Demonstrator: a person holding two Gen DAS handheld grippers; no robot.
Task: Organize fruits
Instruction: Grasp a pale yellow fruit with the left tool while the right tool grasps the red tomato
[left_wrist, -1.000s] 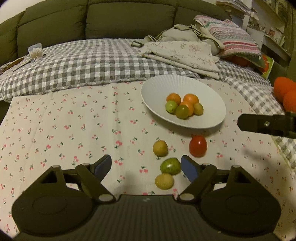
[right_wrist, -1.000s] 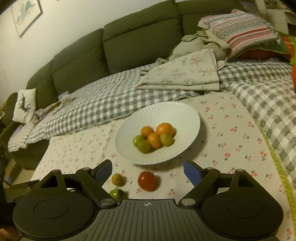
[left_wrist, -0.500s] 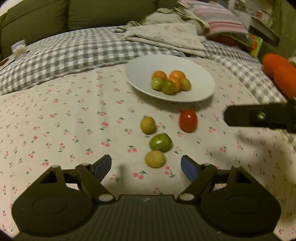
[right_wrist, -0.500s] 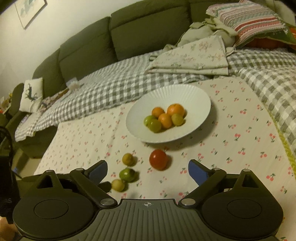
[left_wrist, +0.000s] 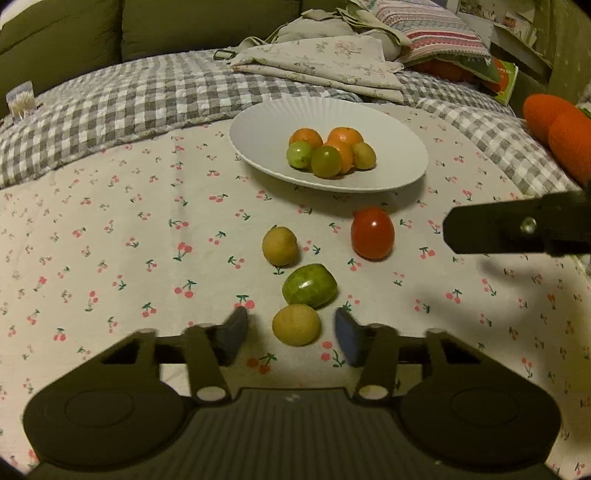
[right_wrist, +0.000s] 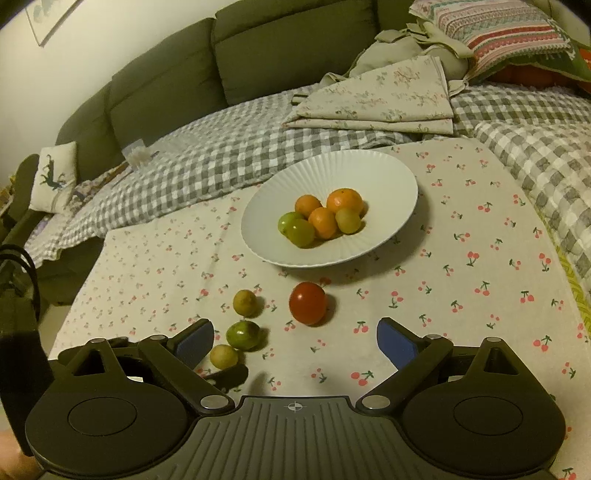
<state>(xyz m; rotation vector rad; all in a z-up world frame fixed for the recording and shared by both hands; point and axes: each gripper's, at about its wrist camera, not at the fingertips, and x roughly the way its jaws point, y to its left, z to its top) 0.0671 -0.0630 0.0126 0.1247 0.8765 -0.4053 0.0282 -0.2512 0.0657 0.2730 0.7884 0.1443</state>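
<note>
A white ribbed plate (left_wrist: 258, 122) (right_wrist: 332, 162) holds several orange and green fruits on the cherry-print cloth. In front of it lie a red tomato (left_wrist: 372, 232) (right_wrist: 307, 302), a yellow fruit (left_wrist: 279, 251) (right_wrist: 245, 302), a green fruit (left_wrist: 309, 285) (right_wrist: 242, 334) and a nearer yellow fruit (left_wrist: 296, 325) (right_wrist: 224, 356). My left gripper (left_wrist: 291, 338) straddles the nearer yellow fruit, and its jaws are closing. A small gap still shows on each side of the fruit. My right gripper (right_wrist: 295, 343) is open and holds nothing, just short of the tomato. In the left wrist view it shows as a dark bar (left_wrist: 517, 229).
A grey checked blanket (left_wrist: 129, 99) lies behind the cloth, with folded floral fabric (left_wrist: 325, 62) and a striped pillow (left_wrist: 436, 33) on it. Orange plush shapes (left_wrist: 561, 129) sit at the right edge. A dark green sofa (right_wrist: 221, 74) closes the back.
My left gripper has sunk and moved in on the nearer yellow fruit, and its jaws have narrowed around it. The right gripper's jaws have widened a little.
</note>
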